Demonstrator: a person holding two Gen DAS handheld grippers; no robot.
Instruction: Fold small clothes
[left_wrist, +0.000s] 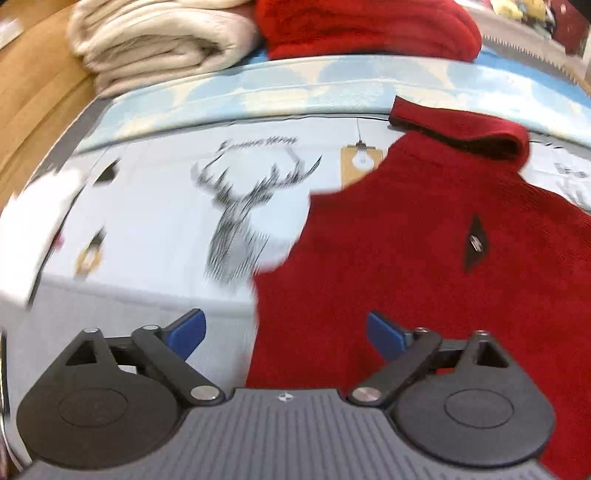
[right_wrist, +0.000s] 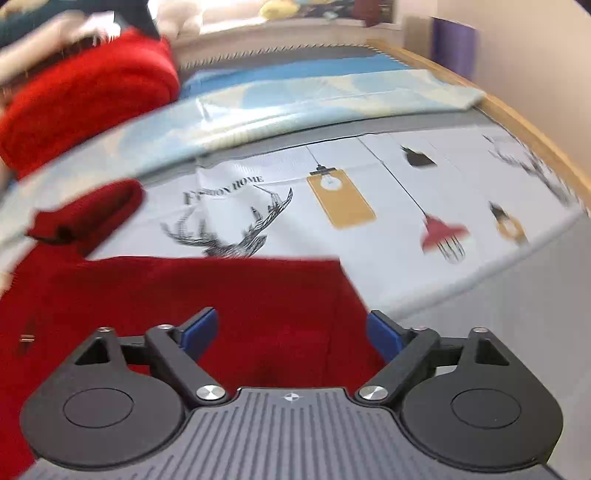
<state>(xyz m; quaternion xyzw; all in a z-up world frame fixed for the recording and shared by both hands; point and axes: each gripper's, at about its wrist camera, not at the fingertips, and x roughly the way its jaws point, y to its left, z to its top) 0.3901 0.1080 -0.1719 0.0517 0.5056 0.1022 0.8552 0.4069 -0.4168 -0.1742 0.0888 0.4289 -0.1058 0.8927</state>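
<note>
left hand-held gripper (left_wrist: 286, 334) spread wide, blue pads (left_wrist: 188, 330) apart, nothing between them, hovering over the near left edge of the red knit sweater (left_wrist: 424, 258). right hand-held gripper (right_wrist: 291, 332) also spread wide, nothing pinched, above the sweater's near right part. sweater lying flat on the printed bed sheet (right_wrist: 369, 251), collar (left_wrist: 461, 129) at the far end, small dark diamond patch with metal button (left_wrist: 476, 242) on the chest. deer print (left_wrist: 236, 221) on sheet just left of the sweater. folded light blue blanket (left_wrist: 258, 85) behind, with folded cream blanket (left_wrist: 159, 40) and bright red knit bundle (left_wrist: 369, 26) beyond it. motion blur in both views.
</note>
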